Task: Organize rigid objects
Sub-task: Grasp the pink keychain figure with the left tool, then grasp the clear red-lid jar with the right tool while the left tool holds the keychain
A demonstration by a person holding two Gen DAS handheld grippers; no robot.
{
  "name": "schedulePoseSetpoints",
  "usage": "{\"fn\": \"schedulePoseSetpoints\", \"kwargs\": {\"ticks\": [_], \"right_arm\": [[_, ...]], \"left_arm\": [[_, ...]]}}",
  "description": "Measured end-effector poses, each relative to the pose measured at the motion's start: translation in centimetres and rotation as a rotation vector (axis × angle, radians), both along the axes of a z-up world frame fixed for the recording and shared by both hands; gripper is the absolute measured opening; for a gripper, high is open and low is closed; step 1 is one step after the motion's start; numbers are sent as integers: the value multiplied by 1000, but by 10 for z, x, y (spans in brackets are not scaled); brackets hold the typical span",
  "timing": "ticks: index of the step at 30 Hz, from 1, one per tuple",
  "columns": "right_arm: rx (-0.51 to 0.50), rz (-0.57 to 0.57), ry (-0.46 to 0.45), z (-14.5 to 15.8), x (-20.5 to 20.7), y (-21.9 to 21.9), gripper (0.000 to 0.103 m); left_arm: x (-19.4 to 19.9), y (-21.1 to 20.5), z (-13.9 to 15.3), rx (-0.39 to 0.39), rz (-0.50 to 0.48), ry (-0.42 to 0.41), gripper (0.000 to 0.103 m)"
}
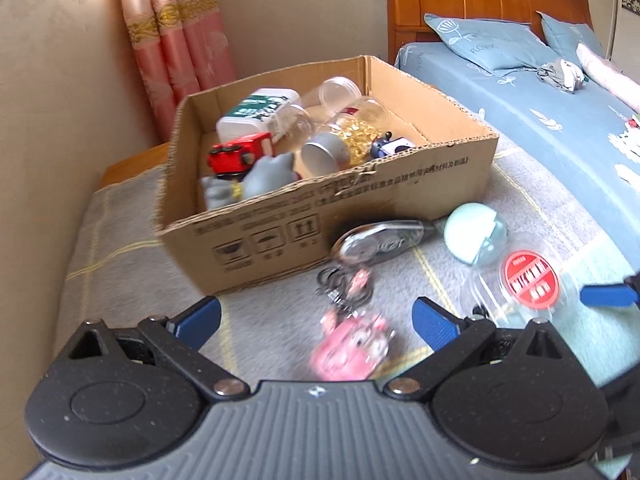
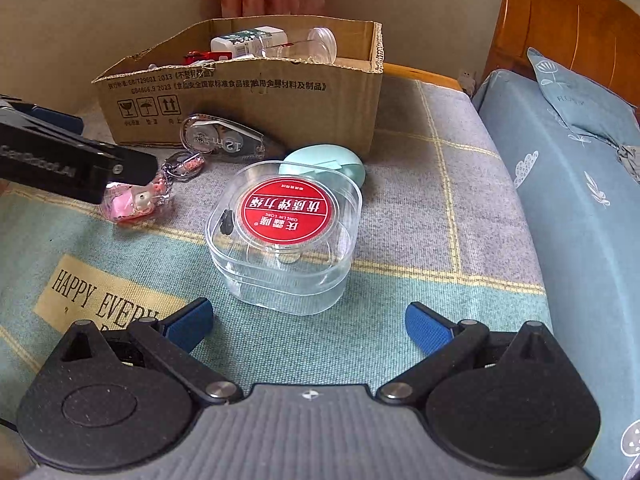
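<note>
I hold both grippers with fingers spread and empty, the right gripper [image 2: 308, 322] facing the clear case [image 2: 284, 236] and the left gripper [image 1: 318, 318] over the pink keychain [image 1: 352, 344], both items lying just before the cardboard box [image 2: 248, 92], awaiting collection.

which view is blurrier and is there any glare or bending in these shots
Left wrist view: motion blur smears the pink keychain and the clear box with the red label, while the cardboard box is only slightly soft. Right wrist view: sharp, with soft reflections on that clear box. Fisheye curves the bed edge in both.
</note>
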State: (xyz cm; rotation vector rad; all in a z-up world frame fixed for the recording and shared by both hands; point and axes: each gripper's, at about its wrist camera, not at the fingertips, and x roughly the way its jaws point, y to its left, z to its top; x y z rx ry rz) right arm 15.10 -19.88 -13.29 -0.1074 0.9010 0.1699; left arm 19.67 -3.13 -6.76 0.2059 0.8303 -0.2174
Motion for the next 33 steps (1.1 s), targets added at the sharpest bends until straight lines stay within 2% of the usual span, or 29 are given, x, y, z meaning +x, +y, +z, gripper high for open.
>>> {"fn": "schedulePoseSetpoints", "kwargs": {"ticks": [4,10,14,18,21,23,25,27,28,30,32,33], "right_arm": [[0,-1,-2,0,0,0,103],[1,0,-3,-1,-2,-1,103],[0,0,-1,-1,-2,-1,103],[0,-1,-4,-1,-2,-1,103],[1,-3,-7,-1,-2,-1,103],[1,-2,-8,-1,-3,-1,103],[1,-2,-10,-1,-3,-1,103],[1,-2,-14,-1,-4,-1,103],[2,-2,-15,-1,-4,-1,103],[2,-2,-16,-1,-4,-1,103],[1,-2,-16,-1,-4,-1,103],[2,0,-16,-1,-4,-1,103]], "left_arm": [[11,-3,-16,10,26,33,101],[0,16,-28,23,66,82,102],[-11,35,-29,-17,100,103,102],[-15,54,-30,-85,184,142,102],[-16,56,-29,-94,228,149,98],[-17,51,-28,-113,217,153,97],[-16,42,-27,-115,195,142,94],[-12,32,-26,-84,166,114,79],[-11,30,-25,-93,151,105,75],[-8,27,-23,-88,141,94,59],[-8,29,-22,-96,137,91,50],[-8,30,-22,-96,133,91,50]]}}
